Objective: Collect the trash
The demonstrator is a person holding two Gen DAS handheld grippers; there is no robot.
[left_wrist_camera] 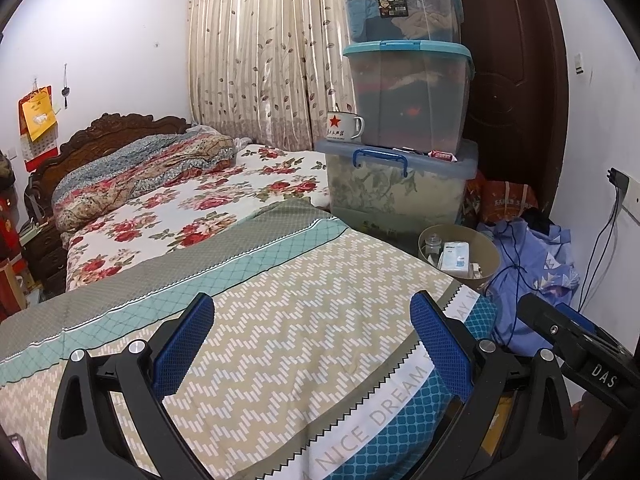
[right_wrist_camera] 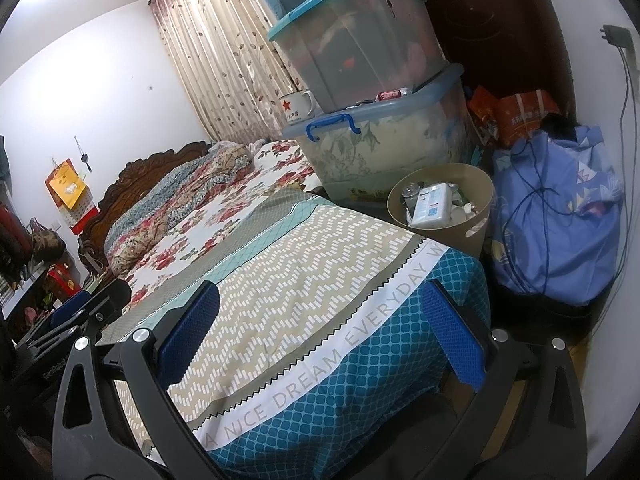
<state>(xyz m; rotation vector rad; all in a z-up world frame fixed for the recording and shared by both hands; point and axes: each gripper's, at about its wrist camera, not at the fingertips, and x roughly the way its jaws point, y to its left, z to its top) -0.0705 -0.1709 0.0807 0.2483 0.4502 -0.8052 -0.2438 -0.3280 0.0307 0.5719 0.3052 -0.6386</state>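
A round tan waste bin (left_wrist_camera: 486, 256) stands on the floor by the bed's far corner, holding a white packet (left_wrist_camera: 454, 255), a clear bottle (left_wrist_camera: 433, 245) and other scraps. It also shows in the right wrist view (right_wrist_camera: 472, 188), with the white packet (right_wrist_camera: 430, 200) inside. My left gripper (left_wrist_camera: 314, 340) is open and empty, held over the zigzag-patterned quilt (left_wrist_camera: 304, 304). My right gripper (right_wrist_camera: 320, 332) is open and empty over the same quilt (right_wrist_camera: 304, 272), and its body shows at the left view's right edge (left_wrist_camera: 576, 340).
Three stacked clear storage boxes (left_wrist_camera: 404, 96) stand behind the bin, with a red-star enamel mug (left_wrist_camera: 344, 125) on the lowest lid. A blue cloth bundle (right_wrist_camera: 560, 216) with a cable lies right of the bin. A dark door (left_wrist_camera: 516, 80) is behind. The floral bed (left_wrist_camera: 192, 200) stretches left.
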